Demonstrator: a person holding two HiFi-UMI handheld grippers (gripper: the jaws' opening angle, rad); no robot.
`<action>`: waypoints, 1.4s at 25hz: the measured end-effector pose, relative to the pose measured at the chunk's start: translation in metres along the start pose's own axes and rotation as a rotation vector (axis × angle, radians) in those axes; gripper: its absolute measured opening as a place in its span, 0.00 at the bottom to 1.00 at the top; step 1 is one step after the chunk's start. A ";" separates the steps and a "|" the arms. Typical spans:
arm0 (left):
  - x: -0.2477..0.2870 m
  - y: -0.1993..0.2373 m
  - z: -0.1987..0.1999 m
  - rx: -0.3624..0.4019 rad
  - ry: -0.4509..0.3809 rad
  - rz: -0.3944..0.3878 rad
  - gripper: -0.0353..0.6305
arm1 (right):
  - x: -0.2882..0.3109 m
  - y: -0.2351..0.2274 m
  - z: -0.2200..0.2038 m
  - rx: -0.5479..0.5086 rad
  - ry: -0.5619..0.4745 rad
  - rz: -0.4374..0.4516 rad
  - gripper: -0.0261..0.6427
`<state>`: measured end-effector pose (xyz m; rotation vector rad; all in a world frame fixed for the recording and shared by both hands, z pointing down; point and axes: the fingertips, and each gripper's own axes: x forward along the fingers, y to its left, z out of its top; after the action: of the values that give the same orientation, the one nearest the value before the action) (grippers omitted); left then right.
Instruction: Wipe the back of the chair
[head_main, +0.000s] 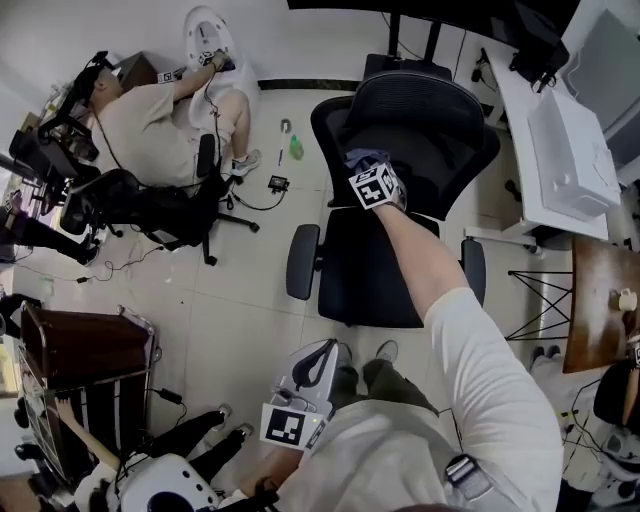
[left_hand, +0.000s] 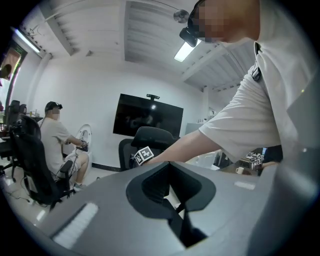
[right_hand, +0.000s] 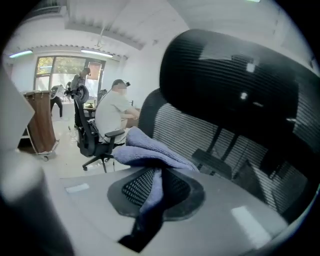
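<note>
A black mesh office chair (head_main: 420, 120) stands before me with its seat (head_main: 385, 270) facing me. My right gripper (head_main: 365, 168) reaches over the seat to the backrest and is shut on a blue cloth (head_main: 360, 157). In the right gripper view the blue cloth (right_hand: 150, 152) bunches out of the right gripper (right_hand: 152, 192) right in front of the mesh backrest (right_hand: 200, 135), under the headrest (right_hand: 235, 75). My left gripper (head_main: 320, 355) hangs low by my legs, away from the chair, shut with nothing in it. The left gripper (left_hand: 172, 192) points toward the chair (left_hand: 150, 136).
Another person (head_main: 150, 120) sits on a black chair at the upper left. A white desk (head_main: 560, 150) with a box stands at the right, a wooden table (head_main: 600, 300) below it. A brown cart (head_main: 85, 350) is at the left. A green bottle (head_main: 296, 147) lies on the floor.
</note>
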<state>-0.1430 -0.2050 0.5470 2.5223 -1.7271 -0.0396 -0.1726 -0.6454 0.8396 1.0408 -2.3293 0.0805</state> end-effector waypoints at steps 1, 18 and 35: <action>-0.005 0.005 -0.008 -0.010 0.028 0.022 0.18 | 0.010 0.013 0.003 -0.012 -0.001 0.018 0.11; -0.030 0.028 -0.030 -0.037 0.034 0.123 0.18 | 0.040 -0.003 -0.007 0.142 -0.020 -0.043 0.11; 0.012 -0.036 -0.016 -0.047 0.036 -0.071 0.18 | -0.078 -0.162 -0.104 0.194 0.097 -0.238 0.11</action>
<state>-0.1043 -0.2029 0.5607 2.5336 -1.6045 -0.0380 0.0324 -0.6770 0.8562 1.3720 -2.1262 0.2618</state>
